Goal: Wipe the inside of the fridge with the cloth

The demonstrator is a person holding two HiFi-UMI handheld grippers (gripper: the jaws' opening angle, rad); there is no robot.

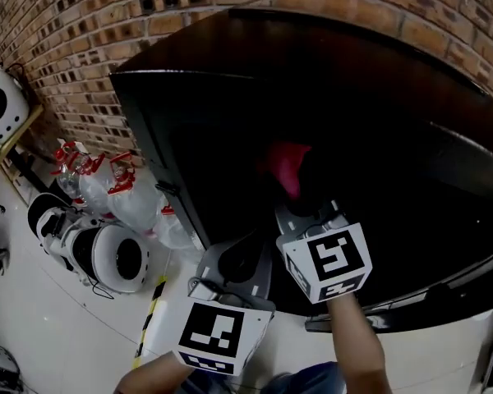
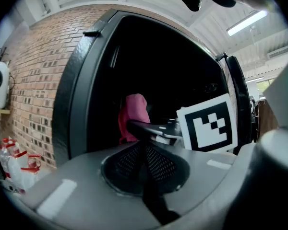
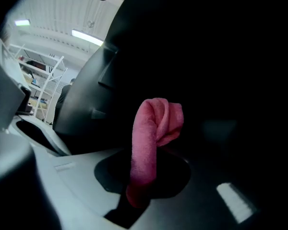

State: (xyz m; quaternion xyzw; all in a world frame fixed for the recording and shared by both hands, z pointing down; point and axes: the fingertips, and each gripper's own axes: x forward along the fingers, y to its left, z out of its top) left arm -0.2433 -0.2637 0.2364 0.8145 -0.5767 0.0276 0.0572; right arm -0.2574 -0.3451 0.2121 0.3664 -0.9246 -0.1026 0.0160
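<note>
Wiping is judged in hand: the cloth (image 3: 151, 138) is clamped in the right gripper (image 1: 302, 208) fingers inside the fridge (image 1: 378, 97), centre frame. The left gripper (image 2: 145, 150) fingers are together, empty. Firm contact with an inner wall is called for next.

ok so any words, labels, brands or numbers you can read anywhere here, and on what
No readable words or numbers in any view.
On the right gripper the marker cube: black-and-white squares only, no letters.
On the left gripper the marker cube: the same.
On the bottles by the brick wall, red labels: too small to read.
On the cloth: no print showing.
</note>
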